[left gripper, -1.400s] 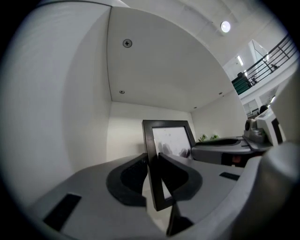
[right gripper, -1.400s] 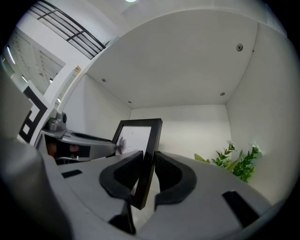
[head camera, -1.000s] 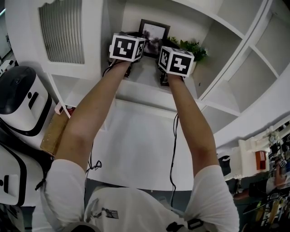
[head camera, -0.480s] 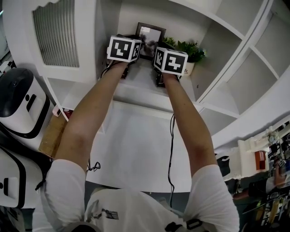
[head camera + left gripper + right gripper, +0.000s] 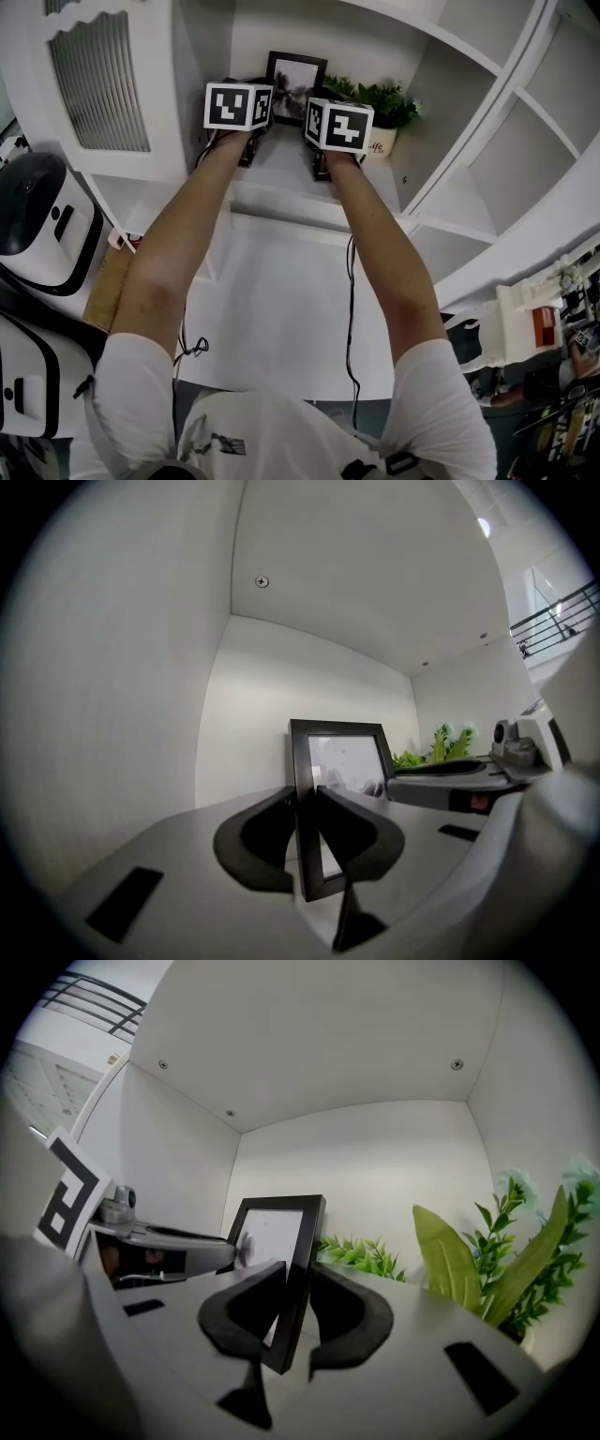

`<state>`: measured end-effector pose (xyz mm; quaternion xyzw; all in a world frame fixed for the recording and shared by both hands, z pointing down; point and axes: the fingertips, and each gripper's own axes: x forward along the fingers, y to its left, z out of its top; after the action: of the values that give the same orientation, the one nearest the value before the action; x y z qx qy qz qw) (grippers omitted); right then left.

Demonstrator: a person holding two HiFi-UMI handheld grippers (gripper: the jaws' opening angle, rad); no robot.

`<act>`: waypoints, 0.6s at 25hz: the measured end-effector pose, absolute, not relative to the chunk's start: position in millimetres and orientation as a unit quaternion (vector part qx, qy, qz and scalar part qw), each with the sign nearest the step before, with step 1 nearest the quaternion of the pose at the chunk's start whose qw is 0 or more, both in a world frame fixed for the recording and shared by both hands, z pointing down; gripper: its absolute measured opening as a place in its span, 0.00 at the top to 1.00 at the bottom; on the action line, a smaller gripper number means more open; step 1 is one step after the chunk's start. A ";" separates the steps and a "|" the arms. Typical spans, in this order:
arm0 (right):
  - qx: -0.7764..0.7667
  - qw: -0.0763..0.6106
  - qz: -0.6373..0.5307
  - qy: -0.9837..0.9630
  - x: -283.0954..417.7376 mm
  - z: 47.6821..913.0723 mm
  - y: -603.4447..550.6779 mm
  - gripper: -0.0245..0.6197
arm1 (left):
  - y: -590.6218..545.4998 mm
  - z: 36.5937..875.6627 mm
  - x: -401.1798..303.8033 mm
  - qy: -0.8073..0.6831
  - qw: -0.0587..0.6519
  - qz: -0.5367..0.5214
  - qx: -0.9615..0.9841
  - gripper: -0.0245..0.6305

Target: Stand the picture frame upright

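In the shelf nook [image 5: 285,156], picture frame [image 5: 297,75] upright — left gripper [image 5: 305,803], right gripper [image 5: 298,1288] pinching its edges.

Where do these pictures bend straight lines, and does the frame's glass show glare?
Both gripper views: strong fisheye bend, black corners. Left gripper view: the frame has washed, pale glass. Right gripper view: the plant looks soft. Head view: even light.

We see a white shelf [image 5: 281,164] inside an open compartment of a white cabinet [image 5: 469,122]. Toward its back a dark picture frame [image 5: 294,75] stands upright, near the rear wall; we cannot tell whether its lower edge rests on the board. To its right a potted plant [image 5: 382,103] sits on the same shelf, near the side wall.
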<state>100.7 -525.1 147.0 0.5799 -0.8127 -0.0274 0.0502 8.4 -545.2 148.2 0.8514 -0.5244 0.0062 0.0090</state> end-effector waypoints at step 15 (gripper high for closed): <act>0.576 0.050 0.014 -0.816 97.1 160.0 -537.9 0.83 | -554.3 156.0 3.6 -0.539 0.030 0.019 0.841 0.84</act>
<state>97.1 -537.9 160.0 0.5761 -0.8157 0.0135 0.0504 3.6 -554.3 156.0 0.8414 -0.5393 0.0189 0.0296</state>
